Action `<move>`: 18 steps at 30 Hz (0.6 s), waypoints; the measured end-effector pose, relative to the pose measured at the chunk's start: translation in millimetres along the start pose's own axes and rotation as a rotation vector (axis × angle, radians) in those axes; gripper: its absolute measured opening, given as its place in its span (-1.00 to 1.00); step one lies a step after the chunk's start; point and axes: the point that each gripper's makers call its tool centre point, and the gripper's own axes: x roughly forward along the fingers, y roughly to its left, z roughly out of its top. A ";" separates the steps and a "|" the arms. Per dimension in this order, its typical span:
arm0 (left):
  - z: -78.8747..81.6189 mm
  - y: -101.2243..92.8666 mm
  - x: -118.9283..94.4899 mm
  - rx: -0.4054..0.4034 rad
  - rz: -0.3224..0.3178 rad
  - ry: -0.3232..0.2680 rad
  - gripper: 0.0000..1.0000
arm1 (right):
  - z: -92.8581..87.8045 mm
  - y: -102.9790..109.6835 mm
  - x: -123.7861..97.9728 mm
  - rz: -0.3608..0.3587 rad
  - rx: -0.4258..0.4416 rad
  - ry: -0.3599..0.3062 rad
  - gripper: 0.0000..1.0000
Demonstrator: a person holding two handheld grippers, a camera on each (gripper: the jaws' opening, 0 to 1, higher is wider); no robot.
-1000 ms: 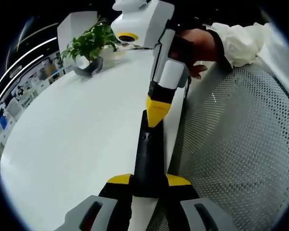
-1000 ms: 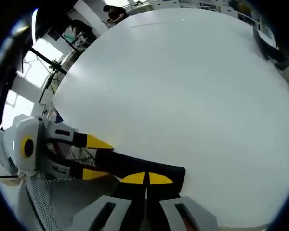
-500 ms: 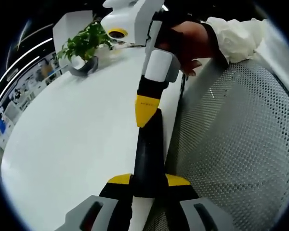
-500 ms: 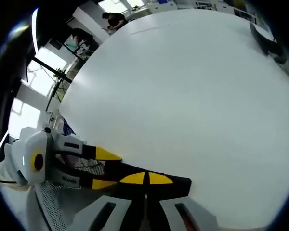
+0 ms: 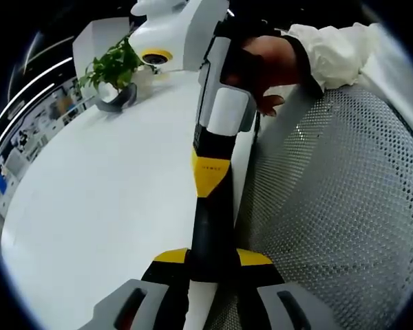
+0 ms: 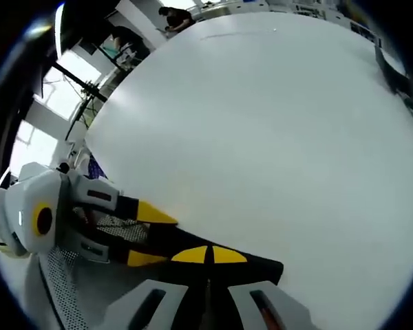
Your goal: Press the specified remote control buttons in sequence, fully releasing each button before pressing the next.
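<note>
Remote control (image 5: 211, 223): long, black, slim. It lies along the edge of the white table (image 5: 103, 199), running straight away from my left gripper (image 5: 212, 258). My left jaws stand on either side of its near end, yellow tips touching its flanks — clamped on it. From the right gripper view the same remote (image 6: 213, 256) crosses low in the picture, one end reaching out over the table (image 6: 261, 137), the other caught between the yellow tips of the left gripper (image 6: 148, 237), which enters from the left.

My right gripper (image 6: 208, 256): yellow tips pressed together with no gap, closed with nothing between them, resting on top of the remote near its middle. In the left gripper view this right gripper (image 5: 210, 175) comes down from above, its yellow tip touching the remote's upper face. I cannot make out which button sits beneath it. A hand (image 5: 265, 65) in a white sleeve (image 5: 334, 48) holds the gripper's grey and white body.

Beside the table edge, on the right of the left gripper view: grey mesh surface (image 5: 330, 213), perforated, just beside the remote.

Far end of the table: potted green plant (image 5: 113, 69) in a dark pot, well apart from the remote. A white panel (image 5: 100, 34) stands behind it.
</note>
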 end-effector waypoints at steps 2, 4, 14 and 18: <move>0.0 0.1 0.2 0.001 0.000 -0.002 -0.52 | -0.5 1.6 0.4 -0.008 -0.015 -0.002 -1.00; 0.0 0.2 0.3 0.002 0.000 -0.004 -0.52 | -0.5 1.4 0.7 -0.016 -0.039 -0.003 -1.00; 0.4 0.8 1.1 0.023 0.006 -0.006 -0.52 | 0.3 0.4 3.0 -0.063 -0.155 0.002 -1.00; 0.8 0.9 1.0 0.014 0.007 0.000 -0.53 | 0.7 -0.6 2.9 -0.061 -0.145 -0.004 -1.00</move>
